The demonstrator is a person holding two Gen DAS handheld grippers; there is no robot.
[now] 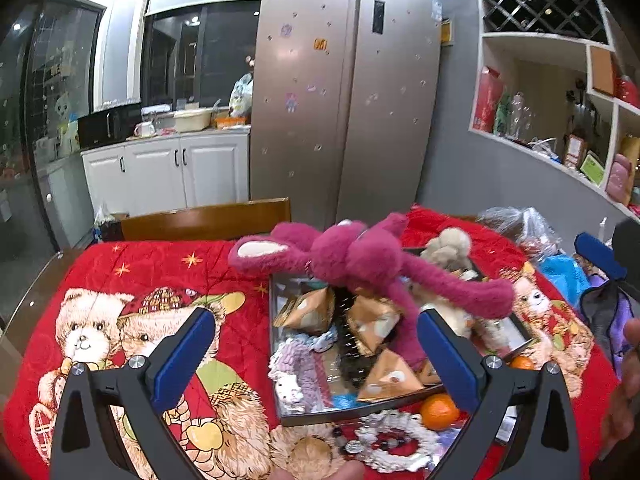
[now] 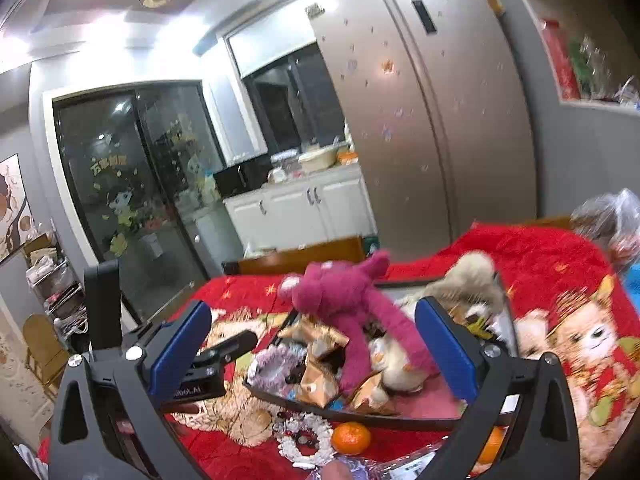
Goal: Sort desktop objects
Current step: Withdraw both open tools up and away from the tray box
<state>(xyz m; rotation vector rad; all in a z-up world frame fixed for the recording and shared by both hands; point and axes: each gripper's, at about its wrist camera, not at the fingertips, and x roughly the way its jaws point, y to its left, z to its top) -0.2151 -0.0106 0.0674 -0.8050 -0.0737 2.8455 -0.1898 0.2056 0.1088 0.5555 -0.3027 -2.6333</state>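
Note:
A magenta long-armed plush (image 1: pixel 352 260) (image 2: pixel 340 296) lies sprawled over a shallow dark-rimmed tray (image 1: pixel 360 416) (image 2: pixel 360 418) on the red blanket. In the tray are gold triangular packets (image 1: pixel 310 308), a lilac knitted toy (image 1: pixel 296 364) and a beige plush (image 1: pixel 448 248) (image 2: pixel 476 276). A tangerine (image 1: pixel 440 410) (image 2: pixel 351 438) and a white bead bracelet (image 1: pixel 394 440) (image 2: pixel 306 442) lie just in front of the tray. My left gripper (image 1: pixel 315 315) hovers open above the tray's near side, holding nothing. My right gripper (image 2: pixel 313 304) is open too, short of the tray.
The table wears a red teddy-print blanket (image 1: pixel 140 280). A wooden chair back (image 1: pixel 208 220) stands behind it. Plastic bags (image 1: pixel 520 228) and a blue bag (image 1: pixel 564 272) crowd the right end. A second tangerine (image 1: pixel 522 362) sits by the tray's right rim. A fridge and cabinets are beyond.

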